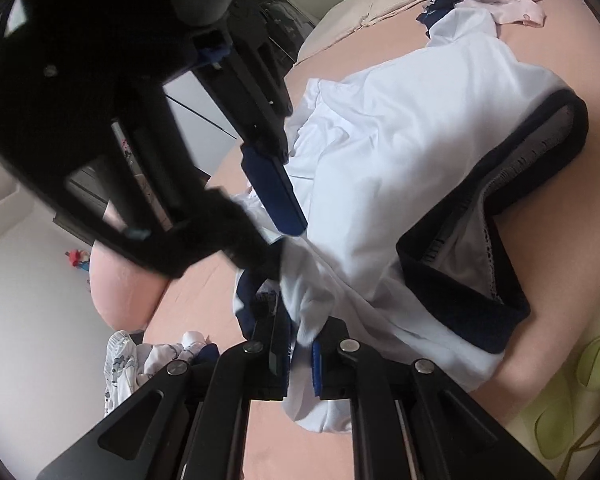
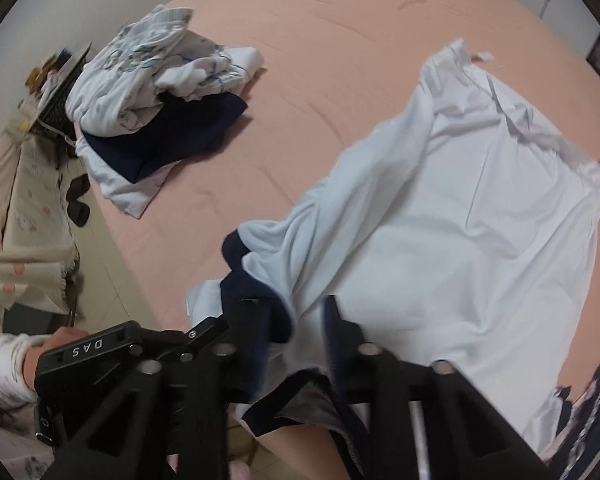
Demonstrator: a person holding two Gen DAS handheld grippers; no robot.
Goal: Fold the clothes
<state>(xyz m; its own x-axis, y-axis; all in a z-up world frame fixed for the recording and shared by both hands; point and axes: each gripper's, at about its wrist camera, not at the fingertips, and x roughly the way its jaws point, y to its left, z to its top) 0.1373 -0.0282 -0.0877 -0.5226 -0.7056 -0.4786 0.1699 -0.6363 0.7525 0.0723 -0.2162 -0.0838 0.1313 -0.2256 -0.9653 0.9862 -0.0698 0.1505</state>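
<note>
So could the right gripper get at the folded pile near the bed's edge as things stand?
Probably not at once. The right gripper has the white shirt between its fingers, though only bare pink sheet lies between it and the folded pile.

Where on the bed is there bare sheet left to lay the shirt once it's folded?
Bare pink sheet lies between the white shirt and the folded pile, and beyond both toward the far edge. In the left wrist view, more lies past the collar. It is crowded at the near edge, where the left gripper and right gripper work.
</note>
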